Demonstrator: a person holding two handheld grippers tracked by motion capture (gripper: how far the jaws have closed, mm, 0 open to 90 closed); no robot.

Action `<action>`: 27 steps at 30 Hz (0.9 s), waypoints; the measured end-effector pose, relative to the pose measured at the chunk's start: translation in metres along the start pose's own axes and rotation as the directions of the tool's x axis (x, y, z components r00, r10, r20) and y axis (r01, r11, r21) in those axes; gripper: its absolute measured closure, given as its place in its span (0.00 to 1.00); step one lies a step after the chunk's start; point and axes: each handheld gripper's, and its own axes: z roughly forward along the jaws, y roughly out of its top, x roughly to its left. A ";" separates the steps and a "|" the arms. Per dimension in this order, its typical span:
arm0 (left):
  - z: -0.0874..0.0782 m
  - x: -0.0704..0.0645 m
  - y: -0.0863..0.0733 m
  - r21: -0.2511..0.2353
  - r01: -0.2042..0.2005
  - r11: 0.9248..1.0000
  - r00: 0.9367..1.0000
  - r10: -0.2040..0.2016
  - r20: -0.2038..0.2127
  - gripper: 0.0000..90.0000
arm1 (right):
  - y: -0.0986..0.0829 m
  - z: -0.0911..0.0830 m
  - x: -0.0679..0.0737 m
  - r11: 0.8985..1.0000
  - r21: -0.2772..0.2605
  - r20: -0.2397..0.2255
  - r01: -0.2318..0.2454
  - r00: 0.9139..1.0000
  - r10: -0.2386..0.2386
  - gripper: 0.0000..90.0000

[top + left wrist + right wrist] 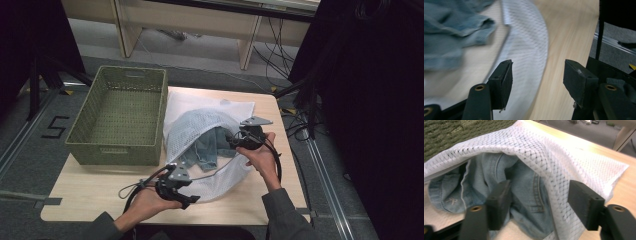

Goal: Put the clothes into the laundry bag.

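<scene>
On the table (90,192), beside the green basket (120,115), a white mesh bag (200,117) lies with jeans (524,195) half inside. Judged step: stuffing them in. The right gripper (540,200), jaws apart, straddles the bag's lip; the left gripper (537,80), jaws apart, hovers over the near edge and needs to grip it next

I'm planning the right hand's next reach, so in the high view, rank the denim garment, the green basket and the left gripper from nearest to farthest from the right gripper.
1. denim garment: just left of the right gripper, inside the white mesh bag.
2. left gripper: near the table's front edge.
3. green basket: at the table's far left.
</scene>
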 end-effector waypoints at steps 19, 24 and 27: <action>-0.053 0.035 -0.038 -0.028 0.102 0.994 0.986 -0.105 -0.131 0.39 | 0.021 0.038 0.011 0.986 0.045 0.051 0.158 0.986 -0.160 0.92; -0.058 0.041 -0.043 -0.041 0.136 0.990 0.979 -0.141 -0.148 0.38 | 0.026 0.022 0.015 0.978 0.031 0.052 0.205 0.977 -0.206 0.99; -0.062 0.044 -0.045 -0.045 0.135 0.990 0.978 -0.141 -0.155 0.38 | 0.028 0.004 0.025 0.972 0.015 0.022 0.236 0.971 -0.236 0.99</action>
